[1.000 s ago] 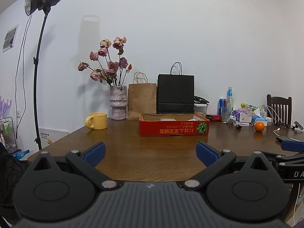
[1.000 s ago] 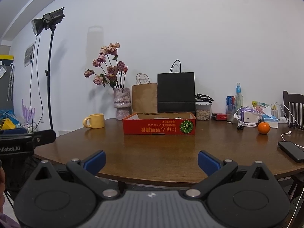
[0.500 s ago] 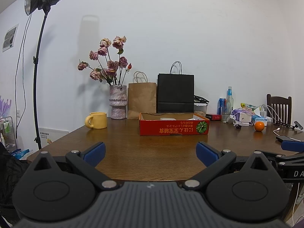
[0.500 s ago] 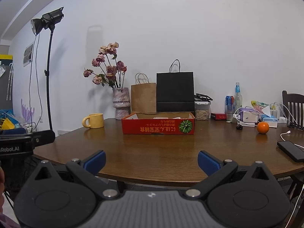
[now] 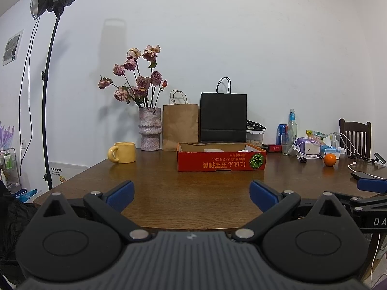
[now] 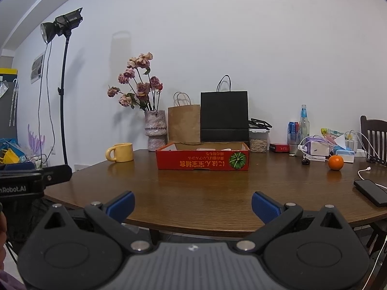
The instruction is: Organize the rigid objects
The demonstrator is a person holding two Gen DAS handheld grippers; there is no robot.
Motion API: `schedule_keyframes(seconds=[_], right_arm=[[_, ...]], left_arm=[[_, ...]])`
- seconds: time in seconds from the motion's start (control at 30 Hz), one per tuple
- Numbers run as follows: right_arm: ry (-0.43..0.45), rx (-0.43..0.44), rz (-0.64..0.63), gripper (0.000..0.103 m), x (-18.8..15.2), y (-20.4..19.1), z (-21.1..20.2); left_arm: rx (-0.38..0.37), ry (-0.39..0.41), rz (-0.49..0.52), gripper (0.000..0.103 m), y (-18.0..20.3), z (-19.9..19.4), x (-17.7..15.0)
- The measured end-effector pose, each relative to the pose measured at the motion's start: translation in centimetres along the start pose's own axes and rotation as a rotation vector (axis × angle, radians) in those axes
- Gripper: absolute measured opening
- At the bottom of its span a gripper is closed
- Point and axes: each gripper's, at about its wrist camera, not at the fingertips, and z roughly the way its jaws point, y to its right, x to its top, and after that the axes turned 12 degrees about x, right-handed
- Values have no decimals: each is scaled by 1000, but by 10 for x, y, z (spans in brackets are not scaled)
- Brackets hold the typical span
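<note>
Left wrist view: the left gripper (image 5: 191, 193) is hovering at the near edge of a brown table (image 5: 193, 193), its blue-padded jaws standing wide apart with nothing between them. The right gripper (image 6: 192, 204) is hanging in the same way, spread and empty, just short of the table's near rim; part of it is showing at the right edge of the left view. A red box (image 5: 221, 157) is sitting open-topped near the middle of the table, well beyond both tools, with pale items lying inside that are too small to make out. A yellow mug (image 5: 122, 152) is standing to the box's left, a vase (image 5: 150, 129) of faded roses behind it. A brown bag (image 5: 180, 126) and a black bag (image 5: 223, 117) are leaning against the wall behind the box. To the right, an orange (image 6: 335, 162) is resting near a tangle of cables and boxes, and a phone (image 6: 370, 192) is lying by the table's right edge.
</note>
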Motion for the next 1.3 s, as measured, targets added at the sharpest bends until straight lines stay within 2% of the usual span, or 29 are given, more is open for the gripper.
schedule_keyframes(seconds=[0.83,1.17,1.3], right_arm=[[0,-2,-1,103,-1,-2,-2],[-4,-6,-2,103,-1,-3,0],[-4,-6,-3,103,-1,-2,0]], left_arm=[[0,0,0,103,-2,1,0],[3,-14,0,103,-2,3,-1],[-15,-42,-5,103,-4,7,-3]])
